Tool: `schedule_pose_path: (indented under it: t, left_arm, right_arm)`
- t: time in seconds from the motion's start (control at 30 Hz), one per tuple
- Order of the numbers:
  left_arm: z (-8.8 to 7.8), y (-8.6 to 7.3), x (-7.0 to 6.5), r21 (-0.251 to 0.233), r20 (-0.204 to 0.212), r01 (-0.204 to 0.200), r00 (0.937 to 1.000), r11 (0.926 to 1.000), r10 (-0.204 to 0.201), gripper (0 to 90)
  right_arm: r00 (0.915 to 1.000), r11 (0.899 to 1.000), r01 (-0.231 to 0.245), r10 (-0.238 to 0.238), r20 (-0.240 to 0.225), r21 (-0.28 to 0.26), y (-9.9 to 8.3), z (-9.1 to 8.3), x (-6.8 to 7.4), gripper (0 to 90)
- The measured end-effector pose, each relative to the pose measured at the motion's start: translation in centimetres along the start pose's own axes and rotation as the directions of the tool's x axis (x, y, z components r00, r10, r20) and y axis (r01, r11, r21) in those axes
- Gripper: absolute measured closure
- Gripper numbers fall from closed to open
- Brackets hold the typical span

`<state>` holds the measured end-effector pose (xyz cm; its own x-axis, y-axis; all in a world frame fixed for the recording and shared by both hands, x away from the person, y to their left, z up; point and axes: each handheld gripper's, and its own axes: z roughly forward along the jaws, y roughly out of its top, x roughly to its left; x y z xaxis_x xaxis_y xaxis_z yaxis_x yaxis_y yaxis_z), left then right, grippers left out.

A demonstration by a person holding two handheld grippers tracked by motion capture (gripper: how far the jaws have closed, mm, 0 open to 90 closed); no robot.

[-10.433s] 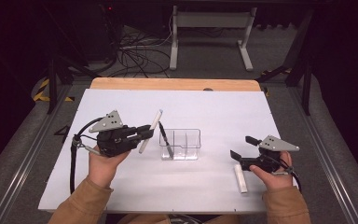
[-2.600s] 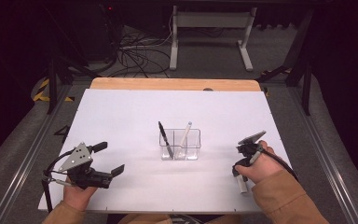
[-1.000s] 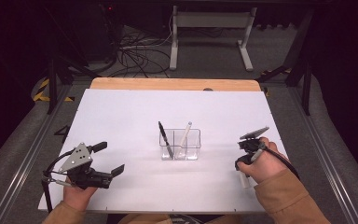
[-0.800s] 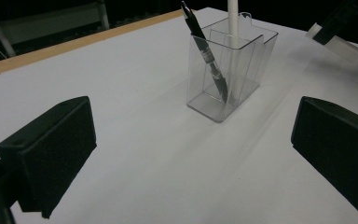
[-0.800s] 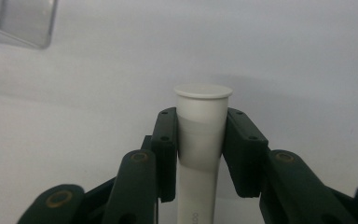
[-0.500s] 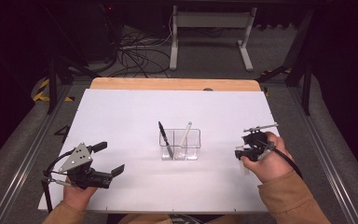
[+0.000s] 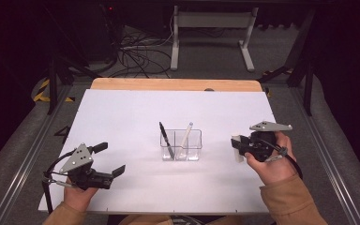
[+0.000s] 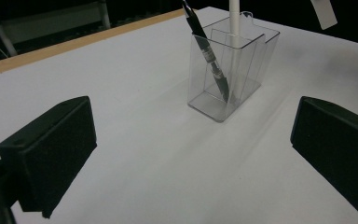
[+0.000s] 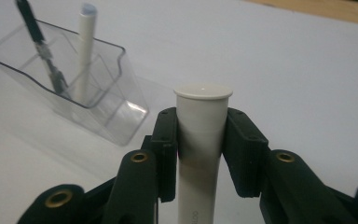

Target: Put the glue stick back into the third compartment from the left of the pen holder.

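A clear plastic holder stands at the middle of the white table; a black pen and a white pen lean in it. My right gripper is to the right of the holder, lifted off the table, shut on a white marker that stands roughly upright between its jaws. In the right gripper view the white marker is clamped between the black pads, with the holder beyond at upper left. My left gripper rests open at the front left. Its view has the holder ahead.
The white sheet covers the table, with a wooden edge at the far side. Grey rails run along both sides. Cables and a metal stand lie on the floor behind.
My right gripper has risen off the table with the white marker and turned it from lying to roughly upright. The left gripper has kept still.
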<state>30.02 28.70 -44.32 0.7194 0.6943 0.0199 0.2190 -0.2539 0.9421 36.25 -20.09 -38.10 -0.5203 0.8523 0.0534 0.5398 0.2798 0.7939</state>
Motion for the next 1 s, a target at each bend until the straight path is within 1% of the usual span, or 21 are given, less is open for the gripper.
schedule_pose_path:
  t: [0.07,0.13,0.2,0.3,0.33,0.4,0.43,0.5,0.53,0.67,0.7,0.73,0.8,0.83,0.87,0.9,0.93,1.0]
  left_arm:
    - [0.0,0.0,0.0,0.0,0.0,0.0,1.0,1.0,0.0,1.0]
    - [0.0,0.0,0.0,-0.001,0.0,0.0,1.0,1.0,0.0,1.0]
    - [0.0,0.0,0.0,0.0,0.001,0.0,1.0,1.0,0.0,1.0]
    - [0.0,0.0,0.0,-0.001,0.002,0.0,1.0,1.0,0.0,1.0]
    - [0.0,0.0,0.0,-0.001,0.002,-0.001,1.0,1.0,0.001,1.0]
    - [0.0,0.0,0.0,0.0,0.001,0.0,1.0,1.0,0.0,1.0]
    - [0.0,0.0,0.0,0.0,0.001,0.001,1.0,1.0,-0.001,1.0]
    - [0.0,0.0,0.0,0.0,0.001,0.0,1.0,1.0,0.0,1.0]
    - [0.0,0.0,0.0,0.0,0.001,-0.001,1.0,1.0,0.001,1.0]
    - [0.0,0.0,0.0,0.002,0.003,0.002,1.0,1.0,-0.002,1.0]
    - [0.0,0.0,0.0,0.0,0.002,0.0,1.0,1.0,0.0,1.0]
    - [0.0,0.0,0.0,0.001,0.004,0.002,1.0,1.0,-0.002,1.0]
    - [0.0,0.0,-0.1,0.0,0.005,0.002,1.0,1.0,-0.002,1.0]
    - [0.0,0.0,0.0,0.0,0.004,-0.004,1.0,1.0,0.004,1.0]
    - [0.0,0.0,0.0,0.002,0.003,-0.007,1.0,1.0,0.007,1.0]
    - [0.0,0.0,-0.1,0.001,0.003,-0.006,1.0,1.0,0.006,1.0]
    - [0.0,0.0,-0.1,0.0,0.004,-0.004,1.0,1.0,0.004,1.0]
    - [0.0,0.0,-0.1,0.0,0.006,0.001,1.0,1.0,-0.001,1.0]
  right_arm:
    - [0.9995,0.999,0.014,-0.015,-0.027,-0.041,0.0,-0.1,0.1,67.4]
    - [0.9987,0.996,0.033,-0.036,-0.037,-0.081,0.1,-0.3,0.2,67.4]
    - [0.9967,0.991,0.061,-0.066,-0.046,-0.119,0.2,-0.4,0.3,67.4]
    - [0.994,0.983,0.082,-0.093,-0.059,-0.161,0.2,-0.4,0.4,67.4]
    - [0.9925,0.98,0.091,-0.104,-0.064,-0.177,0.2,-0.5,0.5,67.4]
    - [0.9888,0.97,0.115,-0.133,-0.068,-0.215,0.3,-0.4,0.6,67.3]
    - [0.9883,0.966,0.118,-0.137,-0.068,-0.23,0.3,-0.4,0.6,67.4]
    - [0.9851,0.957,0.125,-0.151,-0.082,-0.26,0.3,-0.4,0.7,67.3]
    - [0.9848,0.956,0.12,-0.149,-0.089,-0.269,0.4,-0.3,0.7,67.3]
    - [0.98,0.942,0.124,-0.165,-0.111,-0.311,0.5,-0.2,0.9,67.4]
    - [0.9774,0.935,0.127,-0.175,-0.119,-0.331,0.6,-0.2,1.0,67.3]
    - [0.9758,0.93,0.128,-0.18,-0.124,-0.344,0.6,-0.1,1.1,67.3]
    - [0.9705,0.913,0.145,-0.206,-0.125,-0.38,0.7,-0.1,1.3,67.3]
    - [0.9701,0.909,0.148,-0.21,-0.121,-0.39,0.7,-0.1,1.4,67.3]
    - [0.9704,0.906,0.147,-0.21,-0.12,-0.396,0.8,-0.1,1.5,67.3]
    - [0.97,0.906,0.146,-0.21,-0.123,-0.397,0.8,0.0,1.6,67.3]
    - [0.9685,0.903,0.148,-0.215,-0.126,-0.403,0.9,0.1,1.6,67.3]
    - [0.9672,0.903,0.141,-0.213,-0.138,-0.406,1.0,0.3,1.7,67.3]
